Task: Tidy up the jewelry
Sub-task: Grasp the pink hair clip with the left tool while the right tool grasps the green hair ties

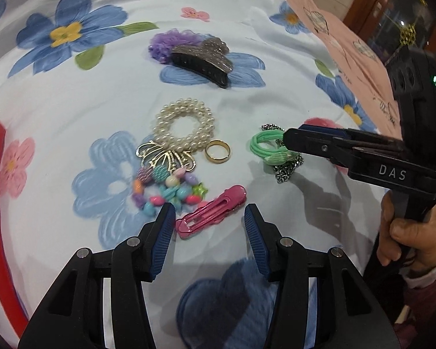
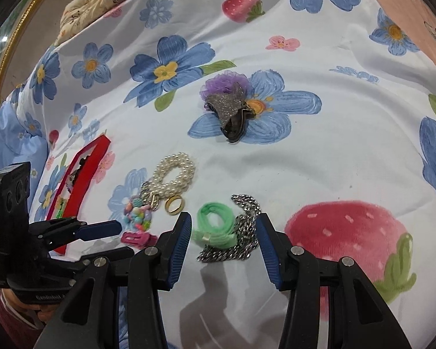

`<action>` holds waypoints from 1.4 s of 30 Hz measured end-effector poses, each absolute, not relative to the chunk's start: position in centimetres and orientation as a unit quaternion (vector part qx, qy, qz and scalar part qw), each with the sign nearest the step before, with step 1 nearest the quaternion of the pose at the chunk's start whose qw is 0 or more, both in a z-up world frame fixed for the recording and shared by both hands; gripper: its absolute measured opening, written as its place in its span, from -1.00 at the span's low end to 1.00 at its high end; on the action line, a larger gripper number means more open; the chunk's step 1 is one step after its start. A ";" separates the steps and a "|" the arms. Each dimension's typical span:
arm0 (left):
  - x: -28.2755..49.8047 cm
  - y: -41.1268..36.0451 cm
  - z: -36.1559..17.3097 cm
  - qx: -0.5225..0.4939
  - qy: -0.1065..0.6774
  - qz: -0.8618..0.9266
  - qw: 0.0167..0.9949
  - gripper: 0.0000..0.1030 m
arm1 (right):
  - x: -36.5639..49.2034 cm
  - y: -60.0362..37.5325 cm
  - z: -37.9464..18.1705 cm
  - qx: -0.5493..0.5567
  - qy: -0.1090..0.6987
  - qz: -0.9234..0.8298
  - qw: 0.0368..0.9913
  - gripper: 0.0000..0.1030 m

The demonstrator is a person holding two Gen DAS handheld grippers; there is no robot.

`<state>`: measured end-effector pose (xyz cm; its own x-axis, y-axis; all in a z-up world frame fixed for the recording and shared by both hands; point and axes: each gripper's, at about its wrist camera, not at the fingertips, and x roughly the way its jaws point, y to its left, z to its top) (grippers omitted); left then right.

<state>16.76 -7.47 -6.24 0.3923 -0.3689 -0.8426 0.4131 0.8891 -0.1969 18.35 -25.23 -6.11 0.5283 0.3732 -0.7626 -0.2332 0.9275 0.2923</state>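
Only the right wrist view shows the red box (image 2: 81,186) interior, left of pearl bracelet (image 2: 171,179). Left gripper (image 1: 206,224) unclenched, angled down over pink clip (image 1: 210,210); right gripper (image 2: 222,232) unclenched, straddling green cord (image 2: 215,226) and chain (image 2: 232,251).

So it's all laid out on a bed (image 1: 72,110) with a white flower-and-strawberry cover. On it: a glittery claw clip (image 1: 202,59) on a purple scrunchie (image 1: 171,40), pearl bracelet (image 1: 184,125), gold ring (image 1: 217,150), bead bracelet (image 1: 165,192), pink hair clip (image 1: 209,210), green hair tie (image 1: 266,147) over a silver chain (image 2: 235,250), red box (image 2: 84,174) at the edge.
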 end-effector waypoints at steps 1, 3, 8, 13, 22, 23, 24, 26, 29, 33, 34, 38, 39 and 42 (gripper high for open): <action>16.9 -7.7 -6.4 0.028 0.500 -0.233 0.834 -0.06 | 18.4 -25.2 -6.2 0.076 0.454 0.174 0.870 -0.09; 17.1 -7.9 -6.6 0.033 0.501 -0.228 0.834 -0.08 | 18.6 -25.0 -6.7 0.071 0.460 0.173 0.868 -0.17; 17.4 -7.7 -6.8 0.032 0.505 -0.240 0.829 -0.74 | 18.5 -24.9 -7.1 0.068 0.462 0.171 0.867 -0.59; 17.4 -7.0 -6.7 0.004 0.506 -0.248 0.826 -0.77 | 18.2 -24.9 -6.6 0.067 0.455 0.173 0.871 -0.84; 15.3 -5.2 -5.1 -0.022 0.486 -0.243 0.839 -0.82 | 16.9 -25.0 -5.0 0.085 0.437 0.190 0.875 -0.90; 15.0 -4.8 -4.9 -0.028 0.484 -0.240 0.841 -0.82 | 16.7 -24.9 -4.9 0.088 0.435 0.192 0.875 -0.90; 14.7 -4.4 -4.7 -0.034 0.483 -0.238 0.842 -0.82 | 16.5 -24.8 -4.7 0.090 0.433 0.194 0.876 -0.90; 14.0 -3.3 -4.3 -0.047 0.477 -0.231 0.847 -0.82 | 16.1 -24.3 -4.3 0.092 0.430 0.202 0.875 -0.90; 12.9 -1.4 -3.7 -0.065 0.469 -0.217 0.854 -0.82 | 15.6 -23.3 -4.0 0.090 0.428 0.215 0.873 -0.90; 11.6 1.3 -3.0 -0.089 0.459 -0.195 0.862 -0.82 | 15.1 -21.0 -3.8 0.086 0.429 0.239 0.867 -0.90; 11.2 2.1 -2.8 -0.095 0.456 -0.188 0.865 -0.82 | 14.9 -20.5 -3.8 0.084 0.429 0.244 0.865 -0.90; 9.7 4.7 -2.3 -0.113 0.446 -0.168 0.872 -0.82 | 14.3 -17.9 -3.8 0.076 0.432 0.269 0.858 -0.90; 9.5 5.2 -2.3 -0.116 0.445 -0.164 0.873 -0.82 | 14.2 -17.4 -3.8 0.075 0.432 0.273 0.856 -0.90; 8.6 7.0 -2.0 -0.128 0.437 -0.148 0.878 -0.82 | 13.8 -15.4 -3.7 0.066 0.433 0.291 0.851 -0.90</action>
<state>8.60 7.02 -1.98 0.5736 -0.3725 -0.7295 0.1488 0.9232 -0.3544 13.77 -15.43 -3.74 0.4562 0.5519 -0.6981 -0.4382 0.8221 0.3635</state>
